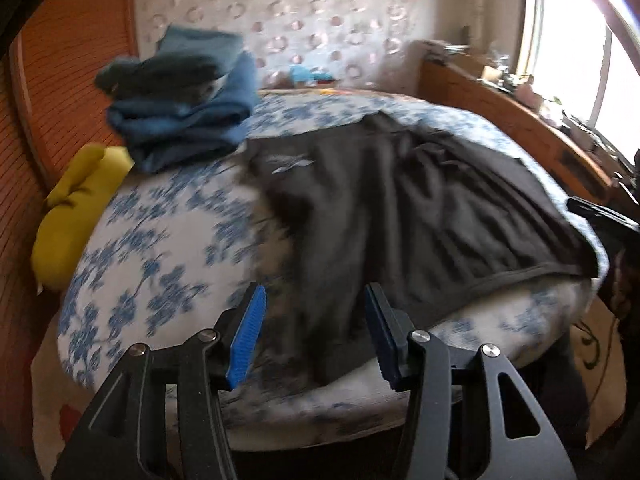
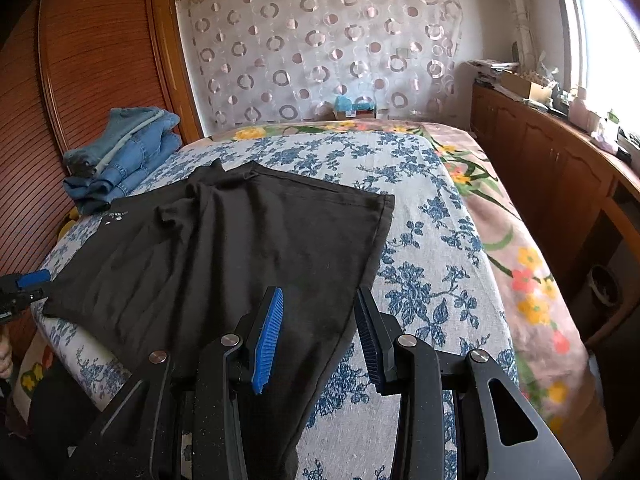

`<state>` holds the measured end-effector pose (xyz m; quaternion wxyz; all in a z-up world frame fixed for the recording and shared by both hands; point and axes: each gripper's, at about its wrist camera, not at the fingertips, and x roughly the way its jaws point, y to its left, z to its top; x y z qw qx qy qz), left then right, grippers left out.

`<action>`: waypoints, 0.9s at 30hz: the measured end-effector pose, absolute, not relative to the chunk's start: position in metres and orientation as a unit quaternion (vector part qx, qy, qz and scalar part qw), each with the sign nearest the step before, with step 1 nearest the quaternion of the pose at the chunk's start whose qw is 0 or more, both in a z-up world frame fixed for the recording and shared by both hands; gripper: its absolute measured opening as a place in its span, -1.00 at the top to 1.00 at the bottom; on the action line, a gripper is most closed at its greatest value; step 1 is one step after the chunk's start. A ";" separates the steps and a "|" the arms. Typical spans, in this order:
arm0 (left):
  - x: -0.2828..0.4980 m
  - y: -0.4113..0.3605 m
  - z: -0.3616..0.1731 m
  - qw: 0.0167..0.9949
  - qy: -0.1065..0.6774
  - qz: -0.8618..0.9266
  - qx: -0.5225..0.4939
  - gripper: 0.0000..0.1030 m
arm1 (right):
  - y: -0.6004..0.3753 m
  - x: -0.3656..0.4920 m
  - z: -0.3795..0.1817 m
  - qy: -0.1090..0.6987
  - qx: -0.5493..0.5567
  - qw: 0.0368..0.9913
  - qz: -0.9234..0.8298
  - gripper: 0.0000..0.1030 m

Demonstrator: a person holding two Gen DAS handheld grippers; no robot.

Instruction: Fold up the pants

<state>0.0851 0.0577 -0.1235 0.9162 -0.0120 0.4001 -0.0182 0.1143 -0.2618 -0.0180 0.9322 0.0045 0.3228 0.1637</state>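
Note:
Dark brown pants (image 2: 224, 248) with a small white logo lie spread on the bed with the blue-flowered cover (image 2: 420, 240). They also show in the left wrist view (image 1: 400, 208), partly blurred. My left gripper (image 1: 314, 300) is open and empty above the pants' near edge at the bed's front. My right gripper (image 2: 318, 300) is open and empty above the pants' near right part. The left gripper's blue pad shows at the left edge of the right wrist view (image 2: 32, 278).
A stack of folded blue jeans (image 2: 120, 156) sits at the bed's far left, also in the left wrist view (image 1: 188, 112). A yellow pillow (image 1: 76, 216) lies beside the bed. A wooden wardrobe (image 2: 80, 60) stands left; a wooden cabinet (image 2: 560, 168) with clutter runs along the right under the window.

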 end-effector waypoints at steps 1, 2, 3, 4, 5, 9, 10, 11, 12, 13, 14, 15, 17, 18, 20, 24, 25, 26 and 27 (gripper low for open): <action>0.085 0.060 -0.127 0.914 0.405 -0.015 -0.013 -0.01 | -0.262 0.113 -0.019 0.323 0.005 0.932 0.164 0.25; 0.086 0.061 -0.130 0.912 0.409 -0.017 -0.014 -0.01 | -0.262 0.113 -0.020 0.324 0.006 0.932 0.164 0.25; 0.086 0.061 -0.134 0.911 0.412 -0.018 -0.014 -0.01 | -0.263 0.113 -0.020 0.325 0.006 0.931 0.164 0.25; 0.085 0.060 -0.135 0.912 0.410 -0.017 -0.011 -0.01 | -0.262 0.113 -0.021 0.326 0.006 0.931 0.164 0.25; 0.085 0.059 -0.136 0.914 0.405 -0.016 -0.007 -0.01 | -0.261 0.113 -0.022 0.327 0.006 0.931 0.164 0.25; 0.085 0.050 -0.135 0.916 0.399 -0.038 0.000 0.60 | -0.263 0.112 -0.022 0.327 0.007 0.930 0.164 0.25; 0.086 0.048 -0.133 0.915 0.402 -0.046 0.001 0.93 | -0.263 0.112 -0.022 0.328 0.007 0.930 0.164 0.25; 0.088 0.046 -0.131 0.914 0.402 -0.050 0.003 0.93 | -0.264 0.113 -0.022 0.328 0.008 0.930 0.165 0.25; 0.090 0.042 -0.127 0.917 0.396 -0.052 0.006 0.94 | -0.265 0.113 -0.023 0.329 0.008 0.930 0.165 0.25; 0.092 0.040 -0.122 0.919 0.390 -0.058 0.006 0.94 | -0.265 0.114 -0.024 0.330 0.008 0.929 0.165 0.25; 0.094 0.036 -0.115 0.921 0.383 -0.067 0.005 0.94 | -0.266 0.116 -0.024 0.331 0.007 0.929 0.165 0.25; 0.097 0.031 -0.106 0.924 0.374 -0.076 0.006 0.94 | -0.266 0.118 -0.023 0.331 0.004 0.929 0.164 0.25; 0.103 0.021 -0.090 0.929 0.359 -0.089 0.007 0.94 | -0.268 0.122 -0.021 0.330 0.000 0.930 0.161 0.25; 0.107 0.013 -0.080 0.931 0.351 -0.101 0.007 0.94 | -0.269 0.125 -0.019 0.330 0.000 0.930 0.161 0.25; 0.117 -0.006 -0.064 0.933 0.338 -0.125 0.012 0.94 | -0.273 0.128 -0.016 0.329 0.004 0.931 0.158 0.25; 0.134 -0.041 -0.045 0.931 0.323 -0.169 0.021 0.94 | -0.284 0.128 -0.011 0.324 0.021 0.933 0.153 0.25; 0.138 -0.051 -0.042 0.929 0.323 -0.181 0.023 0.94 | -0.287 0.126 -0.009 0.322 0.025 0.934 0.153 0.25; 0.140 -0.059 -0.040 0.927 0.322 -0.190 0.024 0.94 | -0.288 0.125 -0.009 0.321 0.027 0.934 0.153 0.25; 0.144 -0.069 -0.038 0.925 0.323 -0.200 0.025 0.94 | -0.289 0.125 -0.008 0.320 0.028 0.935 0.153 0.25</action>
